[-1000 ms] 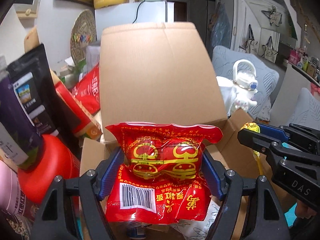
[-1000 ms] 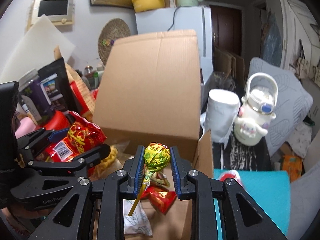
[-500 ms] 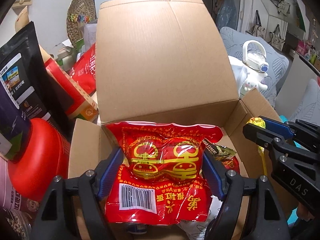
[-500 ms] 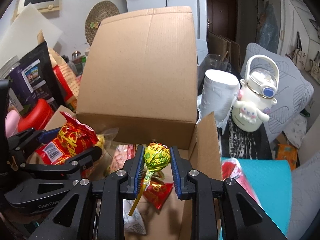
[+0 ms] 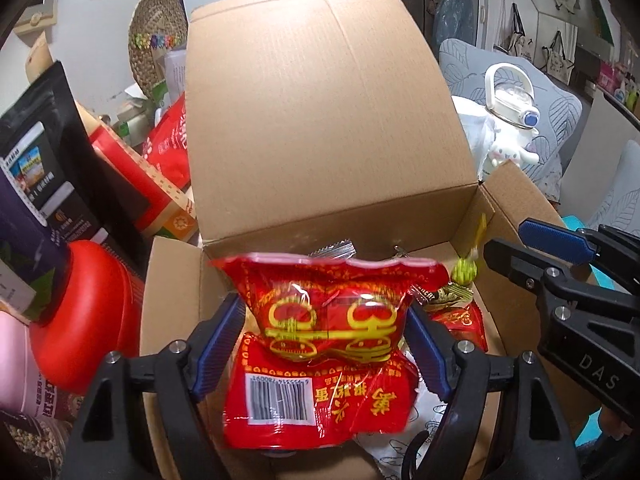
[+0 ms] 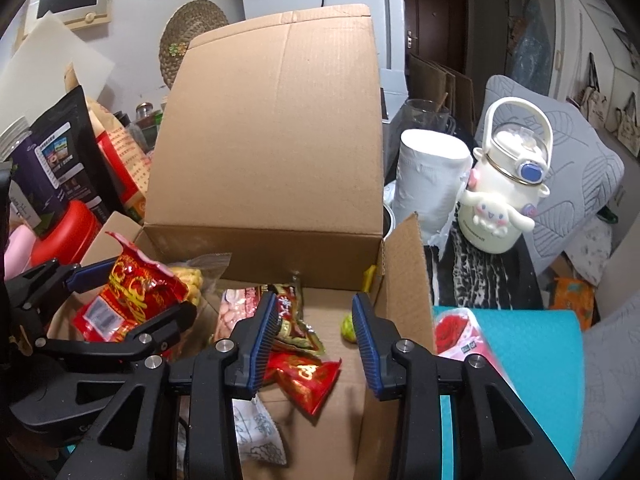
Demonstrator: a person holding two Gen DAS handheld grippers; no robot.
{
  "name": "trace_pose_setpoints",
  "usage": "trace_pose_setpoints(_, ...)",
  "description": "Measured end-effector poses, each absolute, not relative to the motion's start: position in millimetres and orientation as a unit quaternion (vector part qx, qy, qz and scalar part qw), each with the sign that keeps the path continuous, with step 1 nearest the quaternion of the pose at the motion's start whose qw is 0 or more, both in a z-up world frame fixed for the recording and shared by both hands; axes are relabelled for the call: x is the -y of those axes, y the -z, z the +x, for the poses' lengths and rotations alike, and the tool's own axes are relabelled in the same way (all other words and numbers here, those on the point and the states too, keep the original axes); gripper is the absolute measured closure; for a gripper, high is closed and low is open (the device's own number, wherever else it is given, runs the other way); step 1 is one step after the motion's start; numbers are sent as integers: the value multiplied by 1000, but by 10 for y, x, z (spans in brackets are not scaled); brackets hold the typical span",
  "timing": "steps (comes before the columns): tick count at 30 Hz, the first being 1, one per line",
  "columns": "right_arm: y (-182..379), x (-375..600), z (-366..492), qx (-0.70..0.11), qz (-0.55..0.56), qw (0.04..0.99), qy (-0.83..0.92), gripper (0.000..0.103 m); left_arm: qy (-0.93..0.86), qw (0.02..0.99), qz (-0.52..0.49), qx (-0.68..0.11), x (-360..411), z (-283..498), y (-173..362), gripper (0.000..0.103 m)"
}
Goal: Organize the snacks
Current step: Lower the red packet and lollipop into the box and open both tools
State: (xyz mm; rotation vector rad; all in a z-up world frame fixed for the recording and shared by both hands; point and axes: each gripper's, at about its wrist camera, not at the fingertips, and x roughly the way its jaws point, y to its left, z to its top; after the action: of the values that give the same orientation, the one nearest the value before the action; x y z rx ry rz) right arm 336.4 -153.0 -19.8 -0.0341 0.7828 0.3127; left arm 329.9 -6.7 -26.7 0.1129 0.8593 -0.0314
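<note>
An open cardboard box [image 5: 320, 112] [image 6: 272, 152] holds several snack packs. My left gripper [image 5: 326, 328] is shut on a red snack bag [image 5: 324, 344] and holds it over the box's near left part; the gripper [image 6: 132, 292] and the bag [image 6: 132, 296] also show in the right wrist view. My right gripper [image 6: 314, 332] is open and empty over the box's right side; it also shows in the left wrist view [image 5: 536, 244]. A green-wrapped lollipop [image 6: 349, 328] [image 5: 464, 272] lies inside the box by its right wall.
Inside the box lie a red pack [image 6: 304, 376], a peanut pack [image 6: 234, 312] and a white pack [image 6: 256, 428]. Bags and a red jar [image 5: 80, 312] crowd the left. A paper roll [image 6: 430, 180], a white cartoon bottle [image 6: 500, 196] and a teal mat [image 6: 528, 380] are right.
My right gripper has opened and let go of the lollipop, which now lies in the box. Both grippers have moved closer over the box; the left still holds the red bag.
</note>
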Motion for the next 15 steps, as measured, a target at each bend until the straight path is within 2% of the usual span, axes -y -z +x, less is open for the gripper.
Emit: trace_pose_setpoints(15, -328, 1605, 2924, -333, -18, 930, -155, 65, 23, 919, 31, -393, 96, 3032, -57, 24)
